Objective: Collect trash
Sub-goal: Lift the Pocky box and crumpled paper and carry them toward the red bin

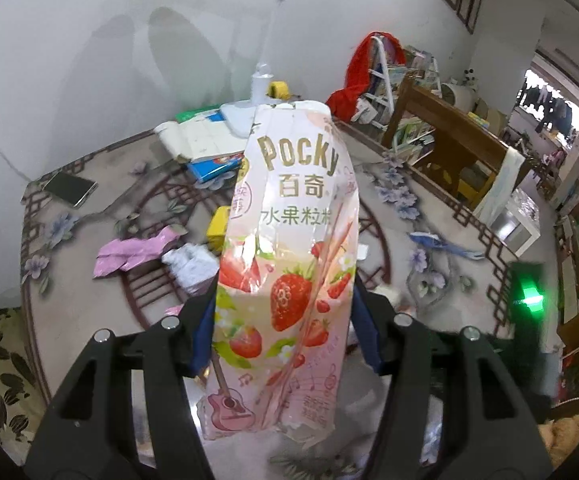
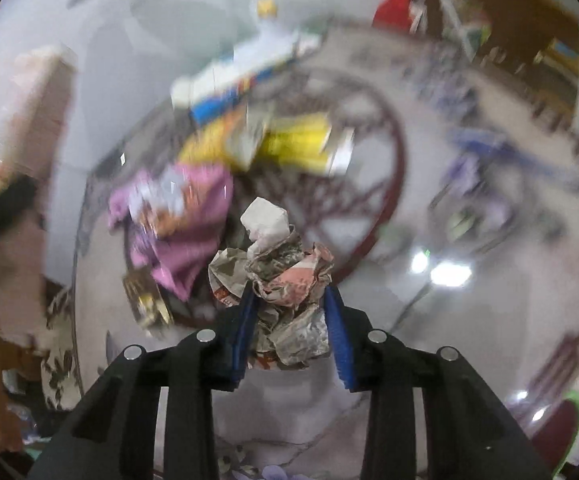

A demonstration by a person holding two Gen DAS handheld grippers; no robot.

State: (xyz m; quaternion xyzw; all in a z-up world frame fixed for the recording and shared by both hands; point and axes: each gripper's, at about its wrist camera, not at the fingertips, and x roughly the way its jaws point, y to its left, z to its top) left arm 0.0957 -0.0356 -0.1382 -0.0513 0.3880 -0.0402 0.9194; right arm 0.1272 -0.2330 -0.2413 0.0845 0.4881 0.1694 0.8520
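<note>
My left gripper [image 1: 285, 292] is shut on a pink Pocky strawberry wrapper [image 1: 289, 260], which stands upright between the blue pads and hides the middle of the left wrist view. In the blurred right wrist view, my right gripper [image 2: 289, 294] is shut on a crumpled ball of printed paper [image 2: 285, 264], held above the table. More trash lies on the patterned table [image 1: 89, 300]: a pink wrapper [image 1: 137, 252], a white crumpled tissue [image 1: 191, 266], a yellow box [image 1: 217, 228] and a blue wrapper [image 1: 445, 242].
A phone [image 1: 69, 188] lies at the table's far left corner. Stacked books and boxes [image 1: 201, 136] sit by the wall under a white lamp. A wooden chair [image 1: 449, 128] and cluttered shelves stand to the right. The pink wrapper [image 2: 185, 216] and yellow box [image 2: 297, 144] lie beyond the paper ball.
</note>
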